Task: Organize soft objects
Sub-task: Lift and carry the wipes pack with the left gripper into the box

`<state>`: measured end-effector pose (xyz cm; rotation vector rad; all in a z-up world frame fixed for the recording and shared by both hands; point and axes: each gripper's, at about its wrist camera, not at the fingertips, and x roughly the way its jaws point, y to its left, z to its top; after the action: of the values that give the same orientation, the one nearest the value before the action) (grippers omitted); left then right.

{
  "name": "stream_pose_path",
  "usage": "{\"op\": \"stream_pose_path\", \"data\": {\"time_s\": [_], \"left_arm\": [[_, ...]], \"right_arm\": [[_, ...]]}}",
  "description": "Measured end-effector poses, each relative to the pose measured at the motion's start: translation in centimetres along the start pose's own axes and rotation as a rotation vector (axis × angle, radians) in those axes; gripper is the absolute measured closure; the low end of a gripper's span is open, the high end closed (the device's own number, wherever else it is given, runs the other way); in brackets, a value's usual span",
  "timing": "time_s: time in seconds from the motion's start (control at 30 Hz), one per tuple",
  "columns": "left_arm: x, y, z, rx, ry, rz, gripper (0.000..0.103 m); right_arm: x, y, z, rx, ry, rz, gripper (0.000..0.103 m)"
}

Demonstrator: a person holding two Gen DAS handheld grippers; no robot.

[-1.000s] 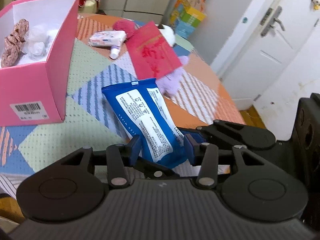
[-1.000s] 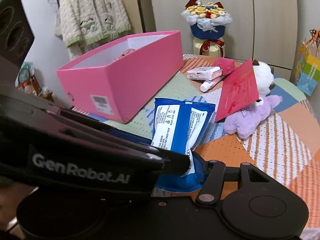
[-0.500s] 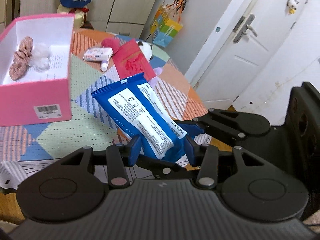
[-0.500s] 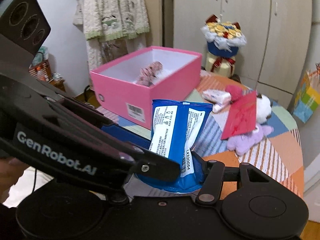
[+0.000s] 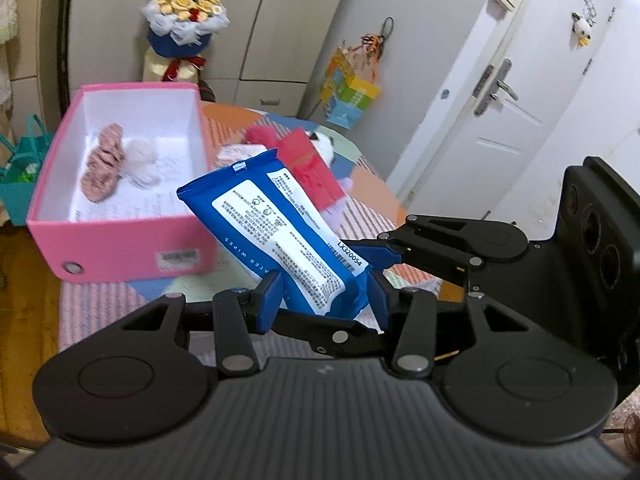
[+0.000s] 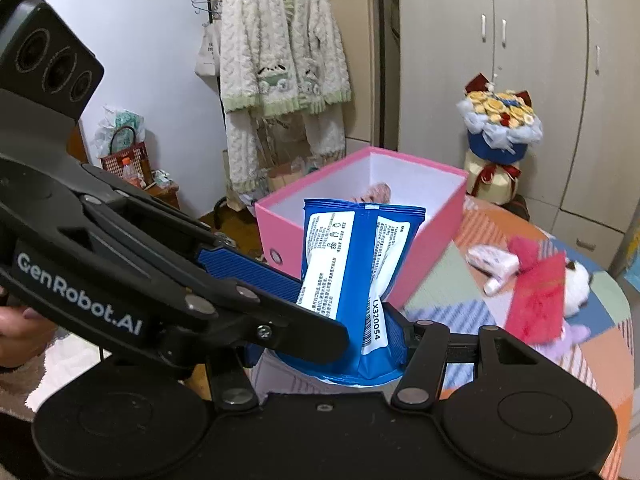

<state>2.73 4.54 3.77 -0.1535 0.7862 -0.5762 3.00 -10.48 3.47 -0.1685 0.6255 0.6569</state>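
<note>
A blue pack of wet wipes (image 5: 280, 232) hangs in the air, tilted, held at its lower end by both grippers. My left gripper (image 5: 325, 298) is shut on it, its blue pads squeezing the pack's bottom edge. My right gripper (image 6: 324, 346) grips the same end of the pack (image 6: 344, 264) crosswise and comes in from the right as a black arm (image 5: 452, 240). Beyond the pack, the pink box (image 5: 120, 248) stands open on the table. In it lie a pink scrunchie (image 5: 102, 168) and a white fluffy piece (image 5: 140, 160).
On the patchwork tablecloth (image 6: 452, 280) behind the pack lie a red envelope (image 6: 538, 304), a purple plush (image 6: 572, 336), a panda plush (image 6: 578, 288), a small tissue pack (image 6: 490, 258) and a pink pompom (image 6: 524, 248). A flower bouquet (image 5: 184, 20) stands beyond the table by the wardrobe.
Both grippers have risen with the wipes pack between them. The table has dropped lower in view, and the pink box's inside now shows from above.
</note>
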Motion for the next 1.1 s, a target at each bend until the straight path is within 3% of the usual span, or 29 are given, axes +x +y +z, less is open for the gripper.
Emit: {"op": "stream_pose_path", "data": {"time_s": [0.3, 0.63, 0.9, 1.1], "left_arm": [[0.5, 4.3, 4.0, 0.001, -0.041, 0.043, 0.059], [6.0, 11.4, 9.8, -0.052, -0.084, 0.067, 0.059], [12.4, 17.5, 13.9, -0.178, -0.007, 0.063, 0.059], [16.2, 20.5, 14.7, -0.241, 0.044, 0.073, 0.059]], "right_arm": [[3.9, 0.0, 4.1, 0.016, -0.034, 0.000, 0.040], [11.8, -3.3, 8.3, 0.118, -0.046, -0.037, 0.040], [19.2, -7.0, 10.7, 0.153, 0.032, -0.061, 0.040], [23.9, -8.3, 11.5, 0.126, 0.134, -0.108, 0.040]]}}
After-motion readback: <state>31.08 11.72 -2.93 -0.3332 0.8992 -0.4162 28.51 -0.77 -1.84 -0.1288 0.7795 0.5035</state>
